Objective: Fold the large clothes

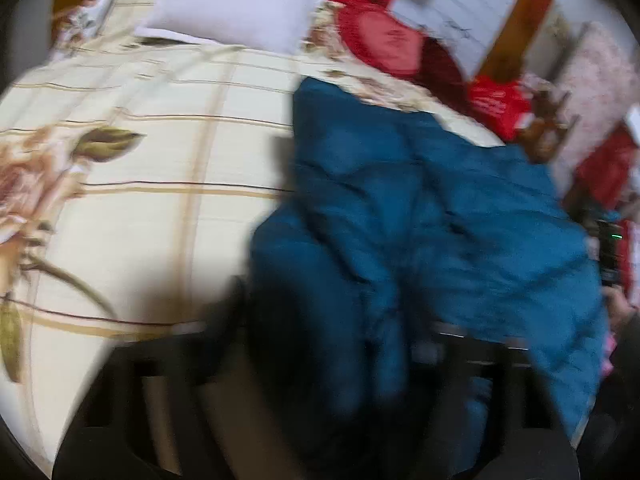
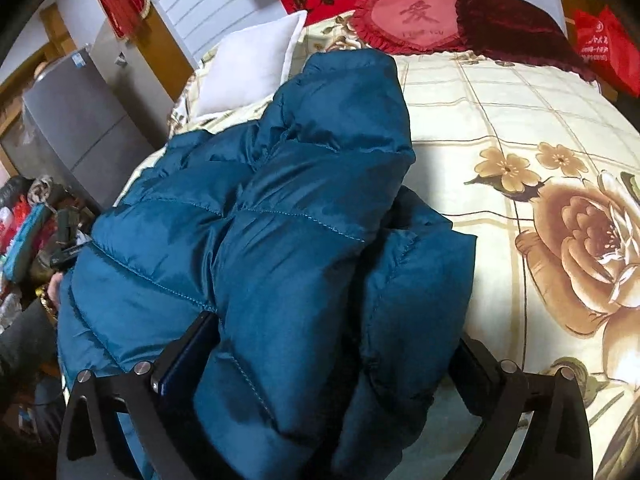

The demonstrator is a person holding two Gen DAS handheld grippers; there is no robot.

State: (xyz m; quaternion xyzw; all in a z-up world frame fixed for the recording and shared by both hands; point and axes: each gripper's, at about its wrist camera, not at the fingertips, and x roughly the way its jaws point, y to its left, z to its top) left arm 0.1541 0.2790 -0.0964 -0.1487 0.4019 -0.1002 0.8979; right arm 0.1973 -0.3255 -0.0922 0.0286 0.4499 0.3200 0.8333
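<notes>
Right wrist view, my right gripper (image 2: 320,344) clamped a thick fold of the jacket (image 2: 280,200) over the bed (image 2: 520,120), left gripper (image 1: 332,320) blurred, its grip on the jacket (image 1: 440,200) I could not tell.

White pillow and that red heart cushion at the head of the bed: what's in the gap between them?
Only floral bedspread between white pillow and heart cushion, clearest in the right wrist view.

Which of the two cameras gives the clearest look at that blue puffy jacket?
The right wrist view. There the teal down jacket is sharp, its quilting seams plain, bunched between the right gripper fingers. The left wrist view shows the same jacket motion-blurred on the floral bedspread, without stitching detail.
</notes>
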